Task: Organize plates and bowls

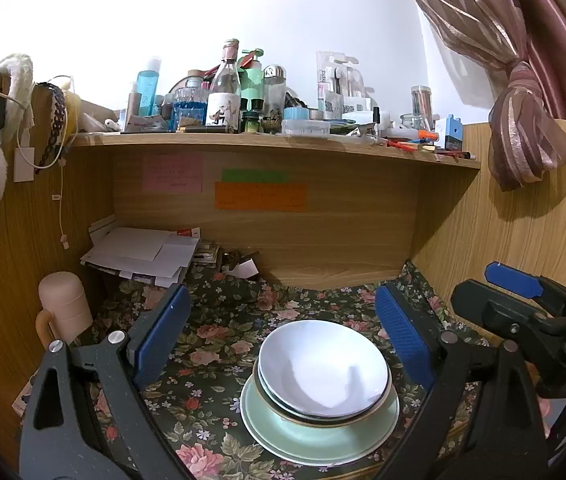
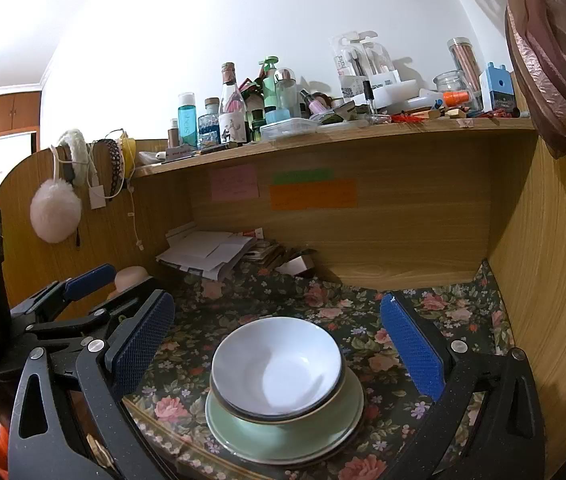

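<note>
A white bowl (image 1: 323,364) sits nested in other bowls on a stack of pale green plates (image 1: 315,440), on the floral tablecloth (image 1: 211,344). My left gripper (image 1: 283,336) is open and empty, its blue pads on either side of the stack, held back from it. In the right wrist view the same white bowl (image 2: 277,364) rests on the green plates (image 2: 283,436). My right gripper (image 2: 279,344) is open and empty, also straddling the stack from the near side. The right gripper also shows at the right edge of the left wrist view (image 1: 523,308).
A pink mug (image 1: 65,306) stands at the left. Papers (image 1: 143,256) are piled at the back under a wooden shelf (image 1: 275,144) crowded with bottles. Wooden desk walls close in left and right (image 2: 555,280). A curtain (image 1: 523,136) hangs at the right.
</note>
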{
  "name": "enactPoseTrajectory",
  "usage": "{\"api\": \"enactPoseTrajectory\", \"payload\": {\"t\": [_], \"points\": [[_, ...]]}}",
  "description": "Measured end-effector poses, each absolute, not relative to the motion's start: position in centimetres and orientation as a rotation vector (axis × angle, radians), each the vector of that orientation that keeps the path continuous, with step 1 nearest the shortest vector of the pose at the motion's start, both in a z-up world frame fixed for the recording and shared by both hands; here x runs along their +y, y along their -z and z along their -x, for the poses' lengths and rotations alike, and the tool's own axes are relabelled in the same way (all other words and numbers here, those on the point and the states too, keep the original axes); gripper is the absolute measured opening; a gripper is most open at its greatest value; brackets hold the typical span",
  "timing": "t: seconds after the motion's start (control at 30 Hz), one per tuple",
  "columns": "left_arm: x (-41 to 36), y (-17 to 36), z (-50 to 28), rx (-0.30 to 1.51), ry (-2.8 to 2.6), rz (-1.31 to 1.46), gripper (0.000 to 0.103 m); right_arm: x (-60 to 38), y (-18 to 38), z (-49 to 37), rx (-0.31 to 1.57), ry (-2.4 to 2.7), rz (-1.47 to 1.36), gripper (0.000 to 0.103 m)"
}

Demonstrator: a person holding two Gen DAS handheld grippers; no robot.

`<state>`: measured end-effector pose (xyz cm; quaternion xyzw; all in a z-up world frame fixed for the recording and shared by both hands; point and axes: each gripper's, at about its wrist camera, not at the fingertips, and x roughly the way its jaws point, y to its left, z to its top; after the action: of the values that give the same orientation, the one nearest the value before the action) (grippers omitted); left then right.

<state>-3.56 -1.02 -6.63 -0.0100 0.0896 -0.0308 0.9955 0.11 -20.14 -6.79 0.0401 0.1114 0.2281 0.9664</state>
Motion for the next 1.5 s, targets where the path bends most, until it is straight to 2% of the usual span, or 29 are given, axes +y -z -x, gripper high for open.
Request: {"api": "enactPoseTrajectory", "payload": {"t": [1.5], "points": [[-2.3, 7.0, 2.8, 0.199, 0.04, 0.038, 0.098, -19.9, 6.8, -0.6, 0.24, -0.467, -0.098, 0.103]]}}
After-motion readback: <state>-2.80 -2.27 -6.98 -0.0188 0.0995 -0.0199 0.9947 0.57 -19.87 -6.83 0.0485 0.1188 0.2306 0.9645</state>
